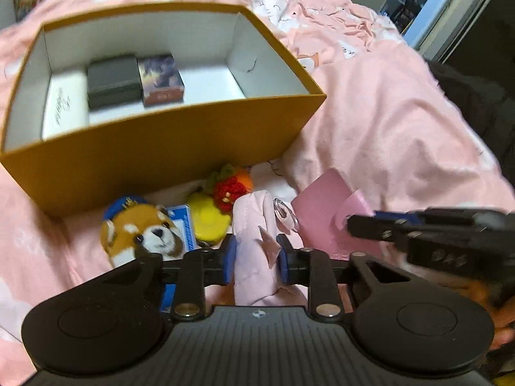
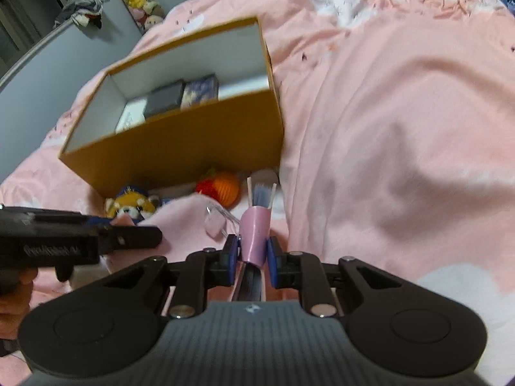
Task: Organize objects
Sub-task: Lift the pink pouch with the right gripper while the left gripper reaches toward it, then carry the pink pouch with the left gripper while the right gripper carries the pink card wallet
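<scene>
The left gripper (image 1: 256, 259) was clenched on a soft, pale pink quilted fabric pouch (image 1: 254, 225), its blue pads pressing both sides. The right gripper (image 2: 252, 252) was gripping the strap of a stiff pink card-holder booklet (image 1: 322, 212), seen edge-on between its pads. Both things lay just in front of the open mustard cardboard box (image 1: 167, 157) on the pink bedspread (image 1: 386, 112). The pouch looked light and yielding, so a hold across its middle seemed right. The booklet seemed light but could swing from its strap. A white flat box (image 1: 64, 109) inside carried cursive writing, not readable.
</scene>
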The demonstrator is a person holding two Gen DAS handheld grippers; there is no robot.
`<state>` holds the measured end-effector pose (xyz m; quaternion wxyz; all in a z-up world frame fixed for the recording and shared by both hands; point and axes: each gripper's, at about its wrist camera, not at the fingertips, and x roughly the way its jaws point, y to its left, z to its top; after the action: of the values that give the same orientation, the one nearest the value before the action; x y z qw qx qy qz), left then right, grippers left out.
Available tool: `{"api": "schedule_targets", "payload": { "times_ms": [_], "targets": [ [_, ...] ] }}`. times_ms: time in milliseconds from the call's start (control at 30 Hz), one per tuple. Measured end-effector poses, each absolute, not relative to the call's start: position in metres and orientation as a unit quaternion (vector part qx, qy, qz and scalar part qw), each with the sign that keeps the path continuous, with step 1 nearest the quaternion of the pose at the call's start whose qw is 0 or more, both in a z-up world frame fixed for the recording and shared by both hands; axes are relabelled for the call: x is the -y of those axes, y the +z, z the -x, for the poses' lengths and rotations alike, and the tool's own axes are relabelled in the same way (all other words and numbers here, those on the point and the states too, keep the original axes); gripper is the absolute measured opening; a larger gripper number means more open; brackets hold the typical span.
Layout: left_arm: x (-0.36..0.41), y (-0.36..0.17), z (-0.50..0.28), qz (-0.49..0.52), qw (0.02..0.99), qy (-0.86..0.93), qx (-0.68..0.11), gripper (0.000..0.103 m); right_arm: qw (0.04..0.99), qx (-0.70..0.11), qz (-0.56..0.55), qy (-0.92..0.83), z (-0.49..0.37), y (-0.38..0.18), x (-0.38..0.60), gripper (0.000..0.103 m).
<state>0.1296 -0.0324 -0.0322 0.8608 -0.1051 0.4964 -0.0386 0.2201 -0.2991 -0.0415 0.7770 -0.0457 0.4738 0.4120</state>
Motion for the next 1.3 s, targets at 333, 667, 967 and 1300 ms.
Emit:
{"api": "schedule_targets", "payload": {
  "times_ms": [333, 667, 967, 1300],
  "targets": [
    [0.072, -0.039, -0.131, -0.090, 0.875, -0.008, -0.476, 0.026, 0.765, -0.481, 0.031, 0.427, -0.218, -0.046, 0.289, 0.020],
    [0.043, -0.035, -0.135, 0.130, 0.855, -0.139, -0.483, 0.043, 0.786, -0.473, 0.037, 0.398, -0.218, -0.042, 0.301, 0.020],
    [0.038, -0.035, -0.135, 0.166, 0.843, -0.168, -0.483, 0.051, 0.825, -0.429, 0.011, 0.367, -0.220, -0.005, 0.332, 0.020],
    [0.031, -0.084, -0.158, 0.207, 0.797, -0.113, -0.556, 0.053, 0.796, -0.481, 0.000, 0.366, -0.226, -0.033, 0.328, 0.020]
  ]
}}
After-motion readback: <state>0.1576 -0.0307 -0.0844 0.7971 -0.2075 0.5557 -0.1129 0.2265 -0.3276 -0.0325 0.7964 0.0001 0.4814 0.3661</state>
